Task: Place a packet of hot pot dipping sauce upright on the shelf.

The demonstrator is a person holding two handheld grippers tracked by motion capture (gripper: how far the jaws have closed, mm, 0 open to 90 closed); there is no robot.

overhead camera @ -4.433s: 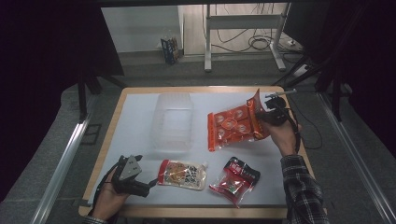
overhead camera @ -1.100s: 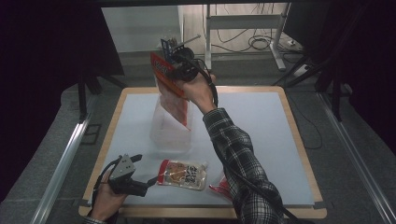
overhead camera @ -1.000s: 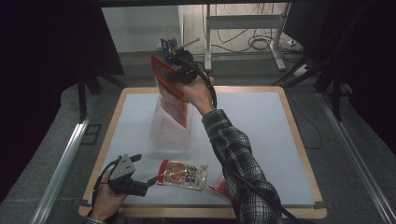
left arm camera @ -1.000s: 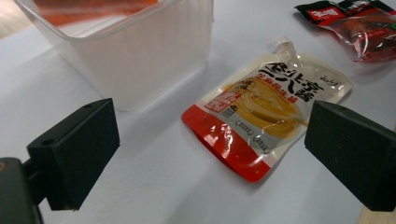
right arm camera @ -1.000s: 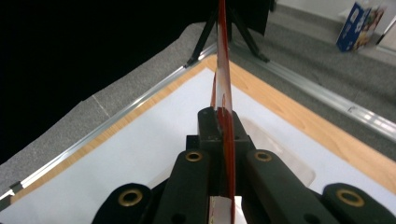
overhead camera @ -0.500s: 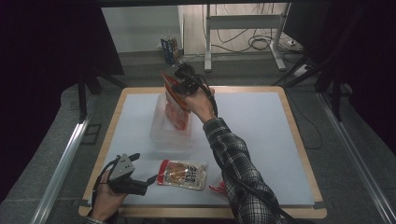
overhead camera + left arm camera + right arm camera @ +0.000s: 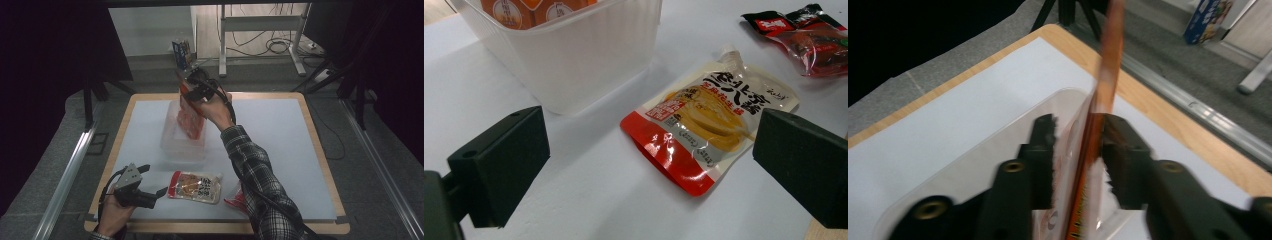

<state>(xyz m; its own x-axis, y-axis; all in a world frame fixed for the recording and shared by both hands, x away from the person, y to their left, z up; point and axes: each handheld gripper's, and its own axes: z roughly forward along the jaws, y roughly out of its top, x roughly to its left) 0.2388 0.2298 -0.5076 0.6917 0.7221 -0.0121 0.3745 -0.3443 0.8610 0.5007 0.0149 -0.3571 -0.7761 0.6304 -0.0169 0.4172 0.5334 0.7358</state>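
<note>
My right gripper [image 7: 192, 89] hangs over the clear plastic tub [image 7: 182, 146] at the table's back middle. An orange snack packet [image 7: 190, 119] stands upright with its lower part inside the tub. In the right gripper view the packet [image 7: 1098, 107] runs edge-on between the jaws of that gripper [image 7: 1078, 145]; they have just been opening, and the left jaw stands clear of it. My left gripper [image 7: 154, 181] rests open at the front left. A yellow and red pouch [image 7: 704, 130] lies flat just beyond my left gripper [image 7: 649, 160].
A dark red packet [image 7: 809, 40] lies at the front, right of the pouch, partly under the right sleeve [image 7: 260, 190] in the high view. The white mat [image 7: 280, 135] is bare on the right half. The tub's wall [image 7: 574, 55] stands near the left gripper.
The right hand has brought the orange packet down into the tub, and its jaws have parted around it. The left hand has stayed put.
</note>
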